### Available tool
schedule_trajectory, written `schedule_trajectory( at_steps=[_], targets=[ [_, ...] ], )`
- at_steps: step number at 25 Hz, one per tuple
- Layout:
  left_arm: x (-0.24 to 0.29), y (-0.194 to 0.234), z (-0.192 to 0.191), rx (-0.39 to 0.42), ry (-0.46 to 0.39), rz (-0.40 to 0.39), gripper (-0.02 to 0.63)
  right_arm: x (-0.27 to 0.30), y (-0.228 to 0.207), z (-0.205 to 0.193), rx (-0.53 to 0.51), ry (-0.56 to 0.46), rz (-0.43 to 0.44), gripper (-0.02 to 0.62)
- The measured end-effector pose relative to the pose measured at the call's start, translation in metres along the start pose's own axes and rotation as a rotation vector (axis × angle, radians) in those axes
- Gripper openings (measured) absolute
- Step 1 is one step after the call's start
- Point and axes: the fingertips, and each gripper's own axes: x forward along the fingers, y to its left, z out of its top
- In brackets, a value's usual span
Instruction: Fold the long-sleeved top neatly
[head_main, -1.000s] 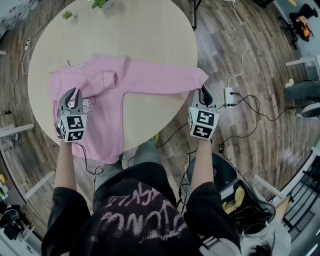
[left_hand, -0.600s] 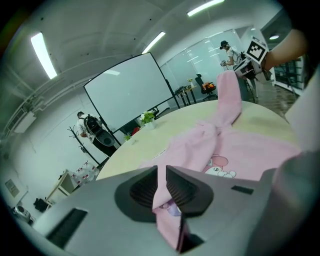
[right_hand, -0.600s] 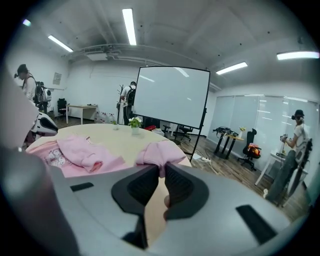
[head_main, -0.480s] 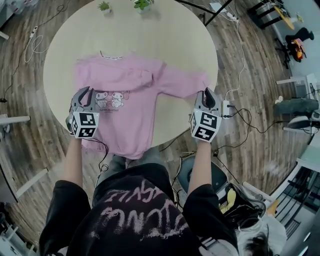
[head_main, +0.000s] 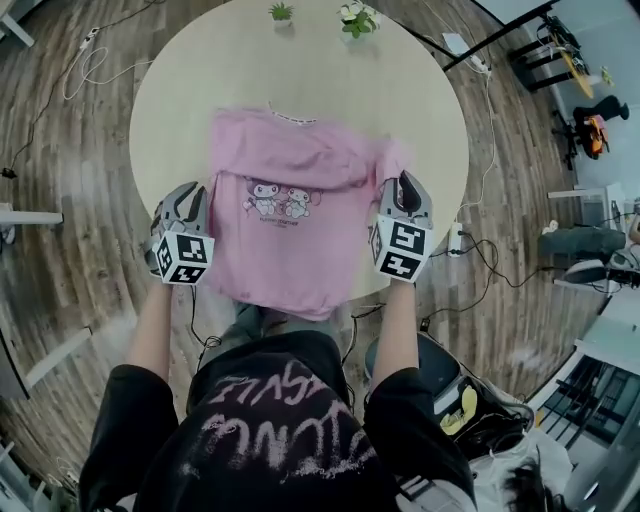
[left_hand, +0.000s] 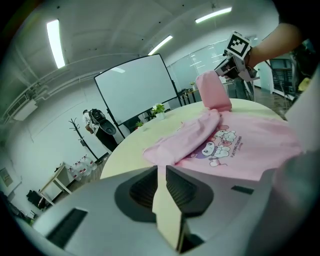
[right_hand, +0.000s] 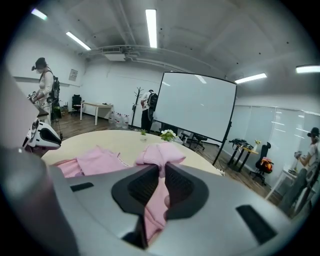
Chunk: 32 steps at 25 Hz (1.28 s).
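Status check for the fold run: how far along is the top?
Done: one sleeve lies folded across the chest of the pink long-sleeved top. In hand: the right gripper pinches the other sleeve, bunched and lifted off the table. The left gripper is empty beside the top. Left: lay that sleeve across, then fold the body.

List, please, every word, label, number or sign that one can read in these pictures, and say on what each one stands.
No text can be read for certain.
Pink long-sleeved top: a small line of print under the cartoon figures, too small to read.
Person's black shirt: pink scrawled lettering, seen upside down, not legible.
Marker cubes: square patterns only, no words.
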Motion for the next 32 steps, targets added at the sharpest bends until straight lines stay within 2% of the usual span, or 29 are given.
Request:
schedule_trajectory(
  at_steps=[8,16,26,32],
  targets=[
    [-0.011,0.022,-0.037,-0.012,0.017,-0.008,0.063,0.036,0.102,0.035,-0.049,-0.037,0.122,0.044],
    [-0.020,0.026,-0.073,-0.007,0.060,-0.012,0.064,0.077,0.198,0.019,-0.095,0.002,0.267,0.048],
    [-0.042,0.031,-0.107,-0.006,0.118,-0.004,0.064,0.097,0.271,0.006,-0.086,0.028,0.399,0.103],
    [-0.052,0.029,-0.112,-0.007,0.099,-0.021,0.064,0.083,0.286,0.014,-0.101,0.015,0.417,0.123]
  ],
)
